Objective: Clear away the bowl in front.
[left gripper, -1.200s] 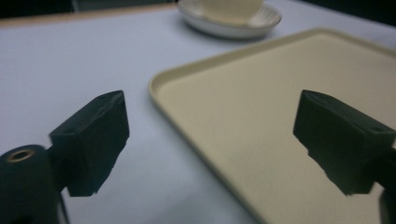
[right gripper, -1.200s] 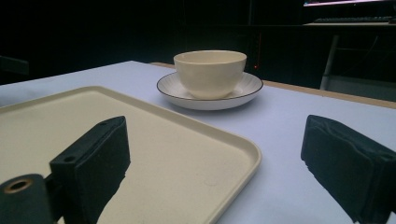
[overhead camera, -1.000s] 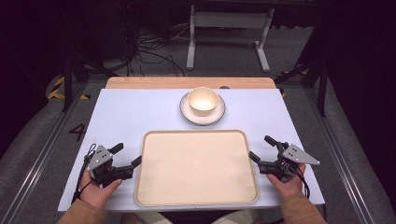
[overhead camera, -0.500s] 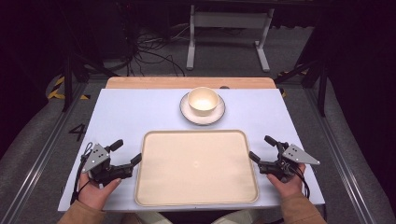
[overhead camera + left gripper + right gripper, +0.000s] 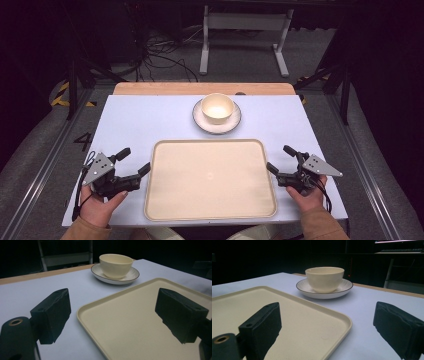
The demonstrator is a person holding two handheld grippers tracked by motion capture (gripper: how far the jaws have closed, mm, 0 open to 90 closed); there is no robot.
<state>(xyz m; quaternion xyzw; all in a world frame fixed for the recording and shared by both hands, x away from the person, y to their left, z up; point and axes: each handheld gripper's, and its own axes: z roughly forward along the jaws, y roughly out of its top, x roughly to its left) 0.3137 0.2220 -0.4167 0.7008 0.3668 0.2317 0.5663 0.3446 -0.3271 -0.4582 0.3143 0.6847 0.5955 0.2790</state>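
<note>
Two grippers flank tray (image 5: 210, 180); bowl (image 5: 217, 107) on saucer (image 5: 202, 120) beyond.

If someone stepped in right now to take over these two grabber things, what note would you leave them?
Left gripper: open, holding nothing, by the tray's left edge.
Right gripper: open, holding nothing, by the tray's right edge.
Tray: bare, flat on the table, nearest the person.
Bowl: sits on a saucer beyond the tray's far edge.
Done: nothing gripped yet.
Left: probably getting bowl and saucer onto the tray, or lifting the tray by both sides.
</note>
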